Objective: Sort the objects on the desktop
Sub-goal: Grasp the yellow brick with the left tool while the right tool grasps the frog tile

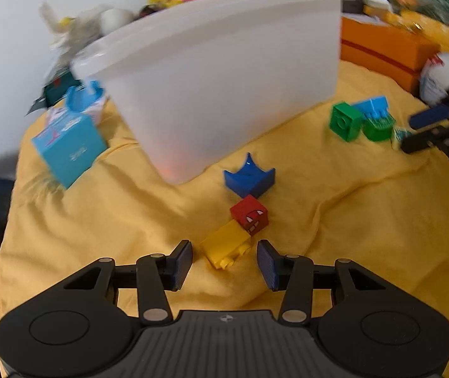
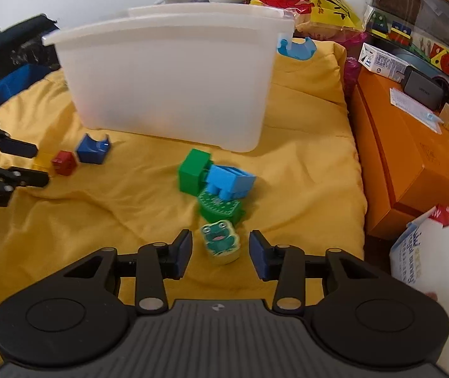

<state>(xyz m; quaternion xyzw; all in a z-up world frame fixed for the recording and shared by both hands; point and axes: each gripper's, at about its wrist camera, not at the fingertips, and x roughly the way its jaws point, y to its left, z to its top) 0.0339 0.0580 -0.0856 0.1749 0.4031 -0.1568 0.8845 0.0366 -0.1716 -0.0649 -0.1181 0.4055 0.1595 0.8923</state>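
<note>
My left gripper point(image 1: 225, 260) stands open low over the yellow cloth. A yellow brick point(image 1: 226, 247) lies between its fingers, with small gaps to both pads. A red cube point(image 1: 249, 217) touches the brick's far end, and a blue notched brick point(image 1: 249, 178) sits beyond that. My right gripper point(image 2: 221, 252) is open around a frog-printed block point(image 2: 221, 241), pads clear of its sides. Just past the frog block sit a green studded piece point(image 2: 219, 209), a light-blue brick point(image 2: 230, 182) and a green brick point(image 2: 193, 171). A white bin point(image 2: 167, 78) stands behind both groups.
An orange box point(image 2: 413, 163) with small items on it borders the cloth on the right, with a white carton point(image 2: 429, 252) in front of it. A teal box point(image 1: 70, 151) and a blue holder point(image 1: 84, 96) lie left of the bin. A yellow snack bag point(image 2: 315, 3) sits behind.
</note>
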